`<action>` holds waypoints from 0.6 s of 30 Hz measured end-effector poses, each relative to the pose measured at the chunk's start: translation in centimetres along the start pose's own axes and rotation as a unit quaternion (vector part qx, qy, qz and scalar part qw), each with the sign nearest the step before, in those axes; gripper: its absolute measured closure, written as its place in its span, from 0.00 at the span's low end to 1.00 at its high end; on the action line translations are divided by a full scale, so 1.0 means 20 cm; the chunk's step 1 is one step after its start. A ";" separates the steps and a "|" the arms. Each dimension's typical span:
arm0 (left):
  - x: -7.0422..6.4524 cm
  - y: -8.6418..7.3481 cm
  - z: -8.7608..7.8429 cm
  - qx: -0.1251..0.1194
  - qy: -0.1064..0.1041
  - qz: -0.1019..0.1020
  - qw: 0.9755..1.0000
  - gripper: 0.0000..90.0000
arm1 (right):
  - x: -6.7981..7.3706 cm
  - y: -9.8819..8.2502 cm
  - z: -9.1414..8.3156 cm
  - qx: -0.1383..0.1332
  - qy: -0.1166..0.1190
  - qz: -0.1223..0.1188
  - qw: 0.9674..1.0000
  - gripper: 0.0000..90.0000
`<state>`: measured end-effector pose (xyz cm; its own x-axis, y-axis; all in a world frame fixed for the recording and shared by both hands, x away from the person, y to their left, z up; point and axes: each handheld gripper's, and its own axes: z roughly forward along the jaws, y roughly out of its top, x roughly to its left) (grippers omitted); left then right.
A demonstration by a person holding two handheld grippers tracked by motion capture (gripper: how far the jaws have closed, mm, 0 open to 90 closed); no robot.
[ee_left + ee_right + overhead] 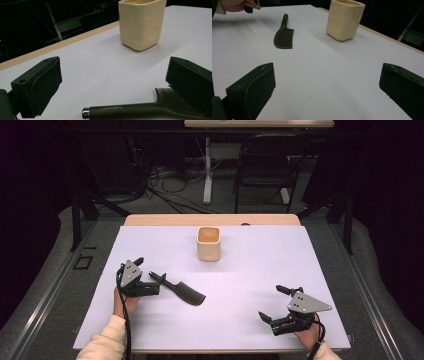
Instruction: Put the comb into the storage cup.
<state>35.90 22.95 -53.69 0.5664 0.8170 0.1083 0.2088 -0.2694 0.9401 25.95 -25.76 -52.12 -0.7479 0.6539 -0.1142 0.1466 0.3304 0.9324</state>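
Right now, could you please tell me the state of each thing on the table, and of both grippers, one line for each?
comb: lying flat on the table, handle between the left gripper's jaws, not yet clamped
cup: upright, open top, standing apart from the comb
left gripper: open, at the comb's handle
right gripper: open, holding nothing, over bare table
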 end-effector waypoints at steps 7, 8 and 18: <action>0.03 0.01 0.03 0.005 0.013 -0.007 1.000 0.00 | 0.00 0.00 0.00 0.001 0.001 -0.001 1.000 0.00; 0.03 0.01 0.03 0.005 0.013 -0.007 1.000 0.00 | 0.00 0.00 0.00 0.001 0.001 -0.001 1.000 0.00; 0.05 0.03 0.09 0.045 0.026 -0.011 0.999 0.01 | 0.00 0.00 0.00 0.002 0.002 -0.002 1.000 0.00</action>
<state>38.03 22.59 -53.70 0.5198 0.8476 0.1067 0.2930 -0.2942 0.9097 25.94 -25.69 -52.14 -0.7508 0.6502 -0.1163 0.1469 0.3360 0.9303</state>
